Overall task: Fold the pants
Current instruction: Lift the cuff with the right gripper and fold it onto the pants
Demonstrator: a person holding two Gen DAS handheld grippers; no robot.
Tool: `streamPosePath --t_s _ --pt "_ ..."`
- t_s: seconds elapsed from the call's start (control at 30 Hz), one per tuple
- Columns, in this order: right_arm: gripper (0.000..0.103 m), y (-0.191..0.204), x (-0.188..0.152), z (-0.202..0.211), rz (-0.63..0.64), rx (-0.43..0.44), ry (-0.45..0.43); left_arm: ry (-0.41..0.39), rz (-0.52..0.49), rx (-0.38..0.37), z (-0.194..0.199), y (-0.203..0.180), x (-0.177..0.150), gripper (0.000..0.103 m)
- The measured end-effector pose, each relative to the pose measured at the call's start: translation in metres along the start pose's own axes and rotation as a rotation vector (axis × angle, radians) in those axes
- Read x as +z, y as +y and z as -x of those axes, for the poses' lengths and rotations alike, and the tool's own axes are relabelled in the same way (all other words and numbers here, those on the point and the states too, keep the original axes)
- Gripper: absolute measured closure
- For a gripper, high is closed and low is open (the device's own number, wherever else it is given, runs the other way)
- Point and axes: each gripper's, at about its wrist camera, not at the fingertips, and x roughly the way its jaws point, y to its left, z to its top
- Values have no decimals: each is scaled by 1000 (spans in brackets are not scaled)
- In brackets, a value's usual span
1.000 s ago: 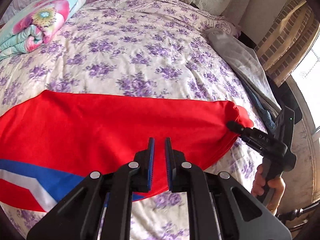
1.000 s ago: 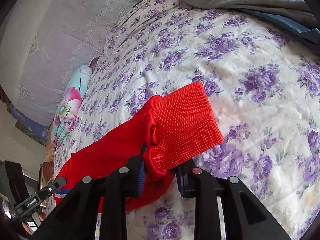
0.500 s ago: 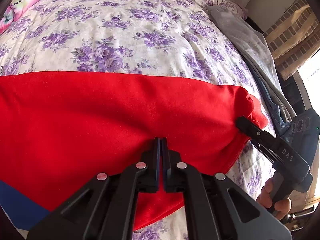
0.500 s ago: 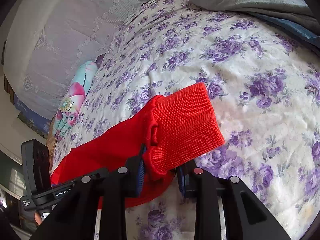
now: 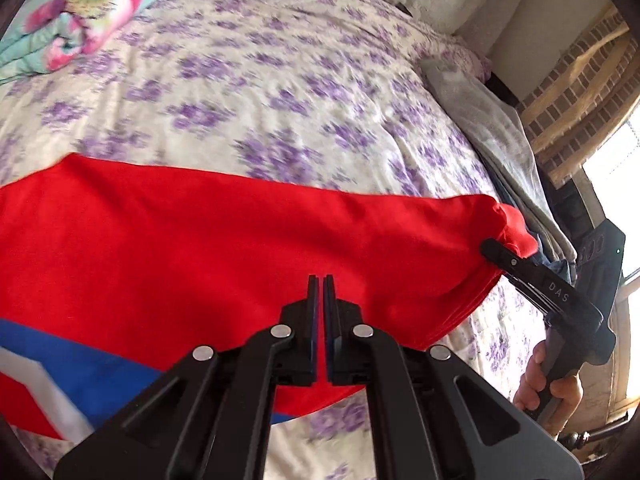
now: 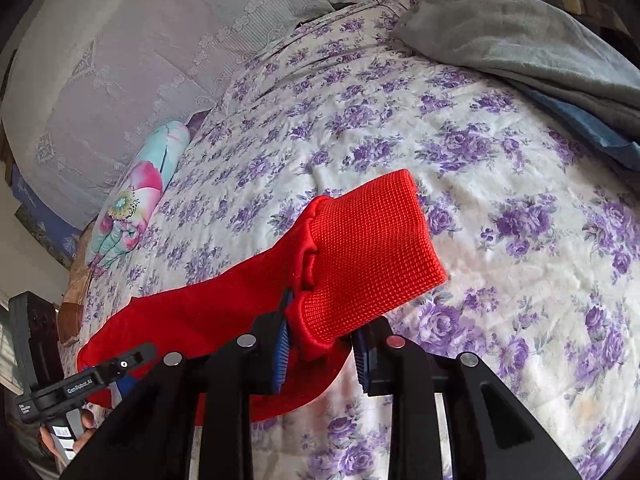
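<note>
Red pants with a blue and white stripe lie stretched across the floral bedspread. My left gripper is shut, its tips over the red fabric near the near edge; no cloth shows between the pads. My right gripper is shut on the ribbed red cuff of the pants leg, holding it just above the bed. The right gripper also shows in the left wrist view at the leg's right end. The left gripper shows in the right wrist view at the far left.
A rolled floral quilt lies at the bed's far left. Grey and blue clothes are piled along the right side. White pillows stand at the head. A brick wall and window are to the right.
The left gripper closed from slightly open and pulled back a little from the pants. The right gripper kept its hold on the cuff.
</note>
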Motion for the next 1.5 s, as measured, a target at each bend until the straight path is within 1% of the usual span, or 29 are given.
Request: streamPosePath --t_s 0.1,0.17,0.23,0.3,0.4,0.5,0.57,0.7,0.77,0.87,0.93,0.97,1.0,1.03,1.1,1.17,1.2,1.23,1.27,1.3,1.33,1.4,1.47,1.5 --pt "76 23 2 10 43 -29 -43 -54 83 138 43 61 -1 101" --pt "76 41 2 16 78 -28 -71 -79 162 199 67 107 -6 101" --pt "76 58 1 21 113 -24 -93 -101 230 223 86 148 -15 101" --pt "76 75 0 23 144 -25 -106 -106 284 228 97 180 -26 101" --pt "77 103 -2 21 202 -24 -102 -97 316 223 99 207 -36 101" --pt "77 137 -6 14 281 -10 -83 -84 327 195 93 219 -43 101" --pt "77 165 -10 8 347 7 -69 -92 320 186 91 220 -46 101" --pt "77 227 -30 -16 505 26 -20 -101 316 164 92 222 -48 101" --pt "77 254 -47 -39 578 28 38 -103 321 150 92 223 -49 101" --pt "76 283 -81 -83 671 20 167 -103 326 138 91 225 -50 101" --pt "61 292 -105 -109 710 5 254 -101 323 135 91 226 -50 101" --pt "58 295 -115 -113 735 -5 265 -101 319 135 91 226 -49 101" --pt "49 299 -120 -111 771 -11 247 -100 316 134 91 226 -49 101" --pt "45 304 -123 -105 801 1 245 -100 311 134 91 226 -49 101" --pt "44 307 -119 -91 794 58 285 -99 304 133 90 225 -49 101" --pt "41 309 -104 -71 734 143 316 -99 305 134 90 225 -48 101" --pt "41 310 -96 -61 709 188 308 -100 304 134 90 225 -49 101" --pt "44 312 -89 -51 693 218 276 -100 304 134 90 226 -48 101" --pt "52 314 -81 -45 691 222 235 -99 305 133 90 226 -48 101" --pt "87 317 -76 -44 697 207 203 -98 306 131 90 226 -48 101" --pt "102 318 -73 -48 692 191 199 -96 307 130 90 226 -48 101" --pt "103 316 -71 -71 645 208 251 -89 310 135 91 226 -47 101" --pt "103 312 -82 -106 635 168 326 -85 310 157 95 225 -47 101" --pt "103 309 -92 -125 633 160 381 -87 305 177 98 223 -47 101"
